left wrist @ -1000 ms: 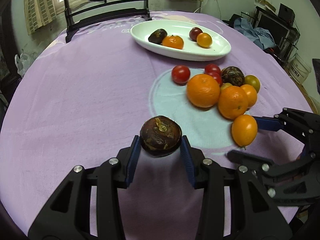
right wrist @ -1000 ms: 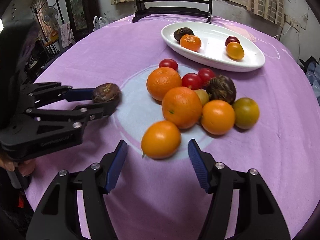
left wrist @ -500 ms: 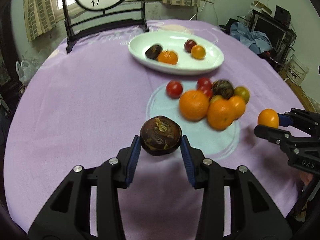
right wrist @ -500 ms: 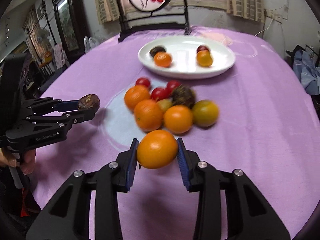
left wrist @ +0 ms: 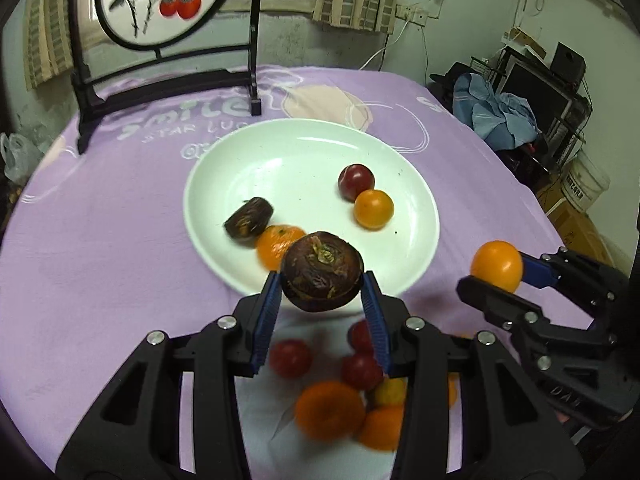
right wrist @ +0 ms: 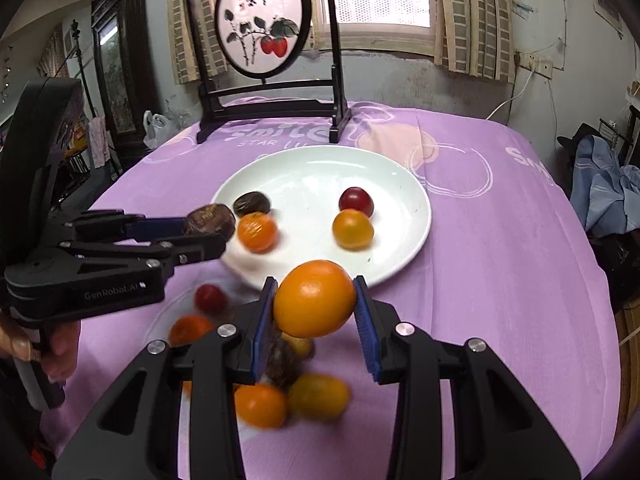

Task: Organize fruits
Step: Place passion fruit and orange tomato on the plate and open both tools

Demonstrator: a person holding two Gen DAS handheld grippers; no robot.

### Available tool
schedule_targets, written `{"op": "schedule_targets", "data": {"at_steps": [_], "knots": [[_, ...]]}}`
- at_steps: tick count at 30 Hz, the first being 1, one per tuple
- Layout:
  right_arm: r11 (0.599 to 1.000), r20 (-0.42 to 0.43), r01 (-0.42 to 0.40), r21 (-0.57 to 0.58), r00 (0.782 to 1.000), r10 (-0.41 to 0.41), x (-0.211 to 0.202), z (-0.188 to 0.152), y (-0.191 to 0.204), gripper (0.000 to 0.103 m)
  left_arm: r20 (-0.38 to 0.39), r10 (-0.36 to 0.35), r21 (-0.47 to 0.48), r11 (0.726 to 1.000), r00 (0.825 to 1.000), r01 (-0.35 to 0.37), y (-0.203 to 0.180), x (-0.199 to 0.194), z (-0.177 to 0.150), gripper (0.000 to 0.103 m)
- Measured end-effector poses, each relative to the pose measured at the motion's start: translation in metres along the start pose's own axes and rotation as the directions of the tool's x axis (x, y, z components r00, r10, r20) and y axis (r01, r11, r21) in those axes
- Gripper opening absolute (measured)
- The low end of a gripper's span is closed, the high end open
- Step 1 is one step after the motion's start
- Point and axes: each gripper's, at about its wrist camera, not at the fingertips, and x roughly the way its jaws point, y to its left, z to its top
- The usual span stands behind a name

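Observation:
My left gripper [left wrist: 322, 300] is shut on a dark brown wrinkled fruit [left wrist: 322, 276] and holds it in the air at the near rim of the white oval plate [left wrist: 280, 152]. My right gripper [right wrist: 314, 312] is shut on an orange fruit [right wrist: 314, 298], also lifted just short of the plate [right wrist: 320, 168]. On the plate lie a dark fruit [left wrist: 248, 218], an orange [left wrist: 278, 242], a dark red fruit [left wrist: 356, 176] and a small orange fruit [left wrist: 374, 209]. A pile of loose tomatoes and oranges [left wrist: 332, 408] lies on the cloth under both grippers.
A purple tablecloth [left wrist: 100, 240] covers the round table. A dark wooden stand with a round painted screen [right wrist: 262, 32] stands at the table's far edge behind the plate. A blue cloth heap [left wrist: 500, 116] and shelves are off the table to the right.
Both grippers have moved forward and up from the fruit pile toward the plate, each carrying its fruit. The right gripper closed on the orange fruit about a second ago.

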Motion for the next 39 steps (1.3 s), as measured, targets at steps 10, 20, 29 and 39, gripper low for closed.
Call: {"op": "schedule_targets", "data": {"at_steps": [10,20,29,39], "knots": [[1.000,-0.083,0.001,0.008,0.997,-0.001,0.065,0.021,-0.025,0.038,-0.040,0.071,-0.006,0.997,0.997,-0.071,0.003,0.058,0.043,0.042],[0.998,-0.059,0.020,0.067,0.998,-0.017,0.068,0.021,-0.030,0.044,0.044,0.159,-0.020,0.987,0.986,-0.158,0.001,0.060,0.055,0.081],[0.994,-0.006,-0.022,0.111,1.000,0.023,0.002,-0.011,-0.032,0.045,0.065,0.109,-0.063,0.993,0.992,-0.104,0.002,0.006,0.015,0.081],[0.997,-0.010,-0.032,0.065,0.999,0.033,-0.046,-0.076,0.000,0.067,0.029,0.113,-0.067,0.992,0.993,-0.111,0.003,-0.019,-0.067,0.081]]}}
